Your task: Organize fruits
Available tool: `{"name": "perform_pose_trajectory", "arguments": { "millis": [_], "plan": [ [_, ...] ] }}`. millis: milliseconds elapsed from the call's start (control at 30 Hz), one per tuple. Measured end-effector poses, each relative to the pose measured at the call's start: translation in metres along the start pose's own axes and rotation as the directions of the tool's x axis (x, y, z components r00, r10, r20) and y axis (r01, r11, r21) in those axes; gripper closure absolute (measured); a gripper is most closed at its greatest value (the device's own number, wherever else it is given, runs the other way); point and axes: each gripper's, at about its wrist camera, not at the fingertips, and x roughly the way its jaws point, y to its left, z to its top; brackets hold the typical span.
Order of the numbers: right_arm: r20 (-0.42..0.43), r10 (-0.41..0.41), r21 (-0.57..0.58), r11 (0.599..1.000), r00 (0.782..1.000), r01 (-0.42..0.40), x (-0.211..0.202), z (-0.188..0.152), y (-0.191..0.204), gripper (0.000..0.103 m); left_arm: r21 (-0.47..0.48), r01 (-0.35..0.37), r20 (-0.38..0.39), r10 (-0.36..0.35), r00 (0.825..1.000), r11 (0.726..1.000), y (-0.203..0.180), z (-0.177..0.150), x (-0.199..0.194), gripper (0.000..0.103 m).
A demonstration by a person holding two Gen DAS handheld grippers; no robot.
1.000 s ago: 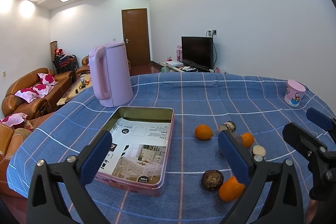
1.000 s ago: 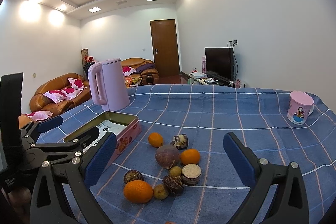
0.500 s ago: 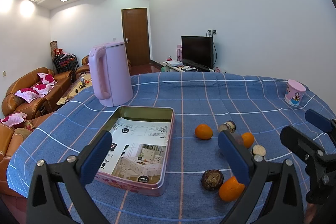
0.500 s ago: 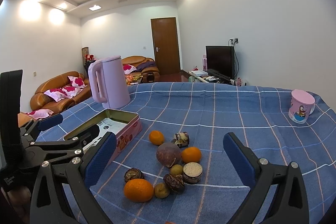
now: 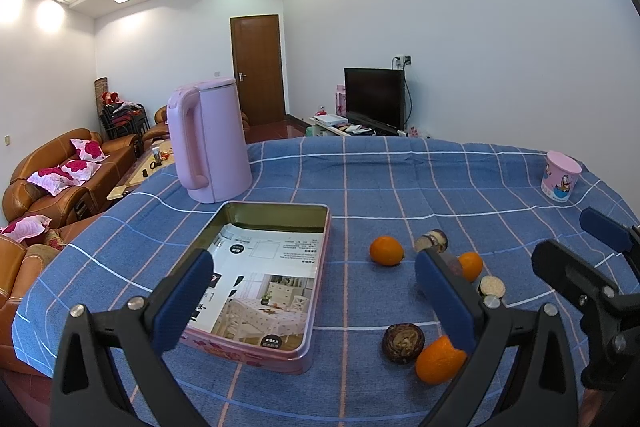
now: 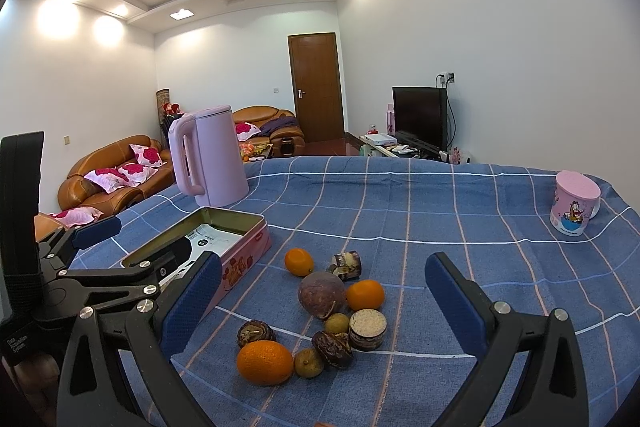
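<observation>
Fruits (image 6: pixel 320 311) all lie loose on the blue checked cloth (image 6: pixel 440 219) just beside the pink tin (image 5: pixel 316 311), which holds only a printed sheet, so sorting appears not yet begun. Left gripper (image 5: pixel 312 291) hovers over the tin, fingers spread and holding nothing; right gripper (image 6: pixel 320 291) hovers above the cluster, likewise spread and unloaded.

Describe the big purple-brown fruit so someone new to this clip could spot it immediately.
Start at the pink tin tray on the blue checked tablecloth; the cluster of fruit lies just to its right. The purple-brown fruit sits mid-cluster, touching an orange on its right. It is the largest piece there, round, smooth and dull purple, unlike the bright oranges and small wrinkled brown fruits.
</observation>
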Motion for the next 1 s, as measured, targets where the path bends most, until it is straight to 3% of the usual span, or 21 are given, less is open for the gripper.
{"name": "perform_pose_trajectory", "arguments": {
  "millis": [500,733,833,900,1000],
  "plan": [
    [-0.015,-0.015,0.007,1.0,1.0,0.015,0.002,-0.006,-0.011,0.001,0.004,0.011,-0.028,-0.011,1.0,1.0,-0.007,-0.007,0.003,0.0],
    [-0.052,-0.068,0.04,0.997,0.996,0.07,-0.001,-0.032,-0.04,0.001,0.028,0.123,-0.117,-0.119,0.986,0.992,-0.025,-0.036,0.011,0.001],
    [-0.065,-0.092,0.079,0.992,0.994,0.097,-0.004,-0.044,-0.057,0.001,0.069,0.156,-0.144,-0.145,0.979,0.985,-0.041,-0.048,0.011,0.005],
    [-0.075,-0.102,0.096,0.989,0.992,0.109,-0.004,-0.049,-0.064,0.001,0.085,0.198,-0.163,-0.182,0.97,0.977,-0.051,-0.052,0.012,0.016],
    [-0.085,-0.11,0.102,0.988,0.99,0.119,-0.005,-0.054,-0.071,0.001,0.108,0.239,-0.179,-0.217,0.96,0.965,-0.064,-0.057,0.014,0.023]
  ]
}}
